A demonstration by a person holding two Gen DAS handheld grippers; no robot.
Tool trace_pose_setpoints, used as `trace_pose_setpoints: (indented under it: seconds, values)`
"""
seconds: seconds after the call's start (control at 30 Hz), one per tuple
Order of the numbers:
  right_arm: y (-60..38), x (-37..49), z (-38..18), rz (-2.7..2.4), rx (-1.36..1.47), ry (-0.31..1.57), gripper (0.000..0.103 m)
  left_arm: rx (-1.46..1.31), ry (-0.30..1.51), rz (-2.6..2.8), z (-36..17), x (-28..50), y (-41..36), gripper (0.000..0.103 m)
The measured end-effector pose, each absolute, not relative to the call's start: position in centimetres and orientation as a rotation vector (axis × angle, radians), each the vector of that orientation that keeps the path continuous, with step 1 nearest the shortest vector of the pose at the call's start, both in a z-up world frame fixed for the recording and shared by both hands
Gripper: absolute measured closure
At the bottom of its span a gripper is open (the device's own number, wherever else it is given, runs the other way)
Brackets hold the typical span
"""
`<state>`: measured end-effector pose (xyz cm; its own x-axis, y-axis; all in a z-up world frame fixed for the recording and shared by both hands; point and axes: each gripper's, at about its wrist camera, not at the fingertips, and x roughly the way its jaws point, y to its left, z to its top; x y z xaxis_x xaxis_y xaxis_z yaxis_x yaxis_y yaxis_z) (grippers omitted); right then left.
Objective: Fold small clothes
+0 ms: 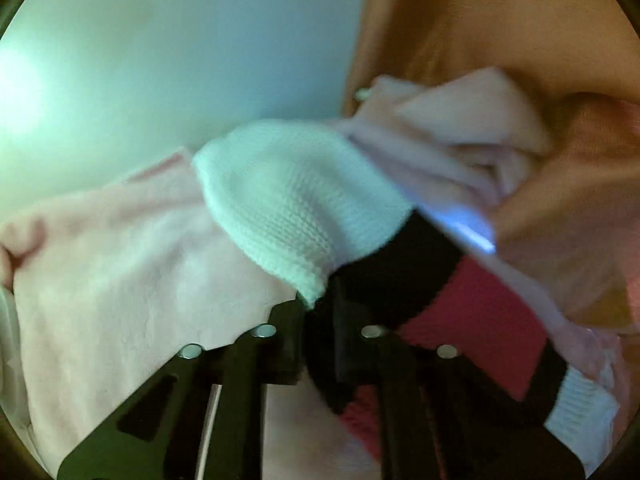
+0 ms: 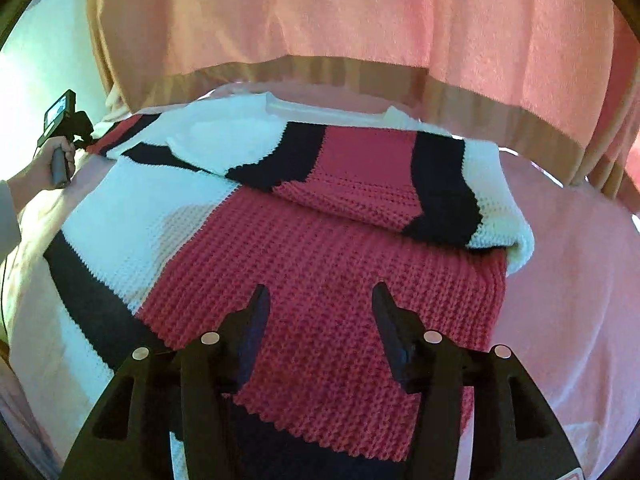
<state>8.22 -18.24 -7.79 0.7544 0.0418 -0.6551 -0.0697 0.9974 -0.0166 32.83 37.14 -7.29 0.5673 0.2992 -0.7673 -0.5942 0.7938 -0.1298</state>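
A knit sweater (image 2: 320, 248) with red, black and white stripes lies on a pink cloth surface (image 2: 568, 280). One part is folded across its far side. My right gripper (image 2: 318, 300) is open and hovers just above the red band near the sweater's front edge. My left gripper (image 1: 316, 304) is shut on the sweater's white knit edge (image 1: 280, 196) and holds it lifted. In the right wrist view the left gripper (image 2: 64, 128) shows at the far left, held in a hand at the sweater's far left corner.
Pink and orange curtains (image 2: 360, 20) hang behind the surface. A pale wall (image 1: 160, 40) is at the left. A bunched pale pink cloth (image 1: 460, 128) lies beyond the left gripper. The pink cloth covers the surface around the sweater.
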Motion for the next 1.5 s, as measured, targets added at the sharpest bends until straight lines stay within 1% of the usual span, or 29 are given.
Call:
trace_pose_setpoints:
  seconds: [0.1,0.2,0.3,0.4,0.47,0.53,0.57,0.6,0.63,0.67,0.73,0.77,0.83,0.87,1.0,1.13,1.33,1.43,1.47,1.5]
  values:
    - [-18.5,8.2,-7.4,0.051,-0.034,0.703,0.051,-0.313,0.713,0.490,-4.0,31.8,33.2,0.096]
    - [-18.7,7.8,-6.3,0.054,-0.031,0.672,0.050,-0.231,0.626,0.374,0.3,29.6,27.3,0.096]
    - [-19.1,7.3,-4.9,0.045,-0.034,0.631,0.048,-0.148,0.540,0.179,5.3,25.6,18.4,0.096]
    - [-19.9,6.9,-3.5,0.030,-0.034,0.599,0.046,-0.072,0.528,-0.020,7.7,21.7,9.6,0.096]
    - [-20.8,6.7,-2.6,0.012,-0.025,0.586,0.043,-0.038,0.567,-0.117,7.3,19.7,4.7,0.095]
    - [-21.8,6.7,-1.8,-0.011,-0.016,0.576,0.042,-0.027,0.654,-0.215,5.3,17.9,-0.3,0.091]
    - [-22.3,6.8,-1.6,-0.019,-0.017,0.575,0.040,-0.024,0.707,-0.236,3.9,17.5,-2.4,0.087]
    - [-22.7,6.9,-1.4,-0.029,-0.019,0.575,0.040,-0.023,0.759,-0.246,2.3,17.6,-3.4,0.076]
    - [-23.2,7.0,-1.1,-0.046,-0.019,0.570,0.040,-0.021,0.814,-0.235,0.4,17.2,-4.5,0.057]
    - [-23.5,7.1,-1.0,-0.055,-0.017,0.569,0.040,-0.019,0.852,-0.207,-1.1,16.6,-5.0,0.050]
    - [-24.0,7.4,-0.8,-0.058,-0.006,0.574,0.040,-0.008,0.869,-0.170,-2.6,15.5,-4.3,0.049]
    - [-24.1,7.5,-0.8,-0.056,0.000,0.577,0.039,-0.005,0.867,-0.152,-2.6,14.8,-3.2,0.047]
    - [-23.9,8.0,-0.9,-0.028,0.003,0.589,0.039,-0.027,0.850,-0.095,-2.0,14.1,-0.8,0.034]
    - [-23.6,8.3,-1.1,-0.011,0.006,0.600,0.039,-0.058,0.833,-0.054,-1.5,14.3,0.5,0.033]
    - [-21.9,10.6,-1.4,0.085,0.064,0.628,0.039,-0.162,0.805,0.049,-0.6,15.9,5.8,0.032]
    - [-17.2,14.2,-0.9,0.097,-0.041,0.616,0.038,-0.274,0.867,0.113,-2.8,19.1,9.9,0.032]
    - [-11.9,21.6,-2.9,0.078,-0.066,0.694,0.038,-0.251,0.934,0.191,-6.0,21.5,11.6,0.033]
    - [-11.1,24.6,-4.6,0.063,-0.016,0.756,0.038,-0.274,0.969,0.186,-6.7,22.0,12.1,0.033]
    - [-11.1,25.2,-5.2,0.053,-0.008,0.775,0.042,-0.280,0.979,0.182,-7.0,22.0,12.2,0.033]
    - [-11.3,25.4,-5.5,0.051,-0.001,0.785,0.069,-0.282,0.986,0.185,-7.2,22.1,12.2,0.033]
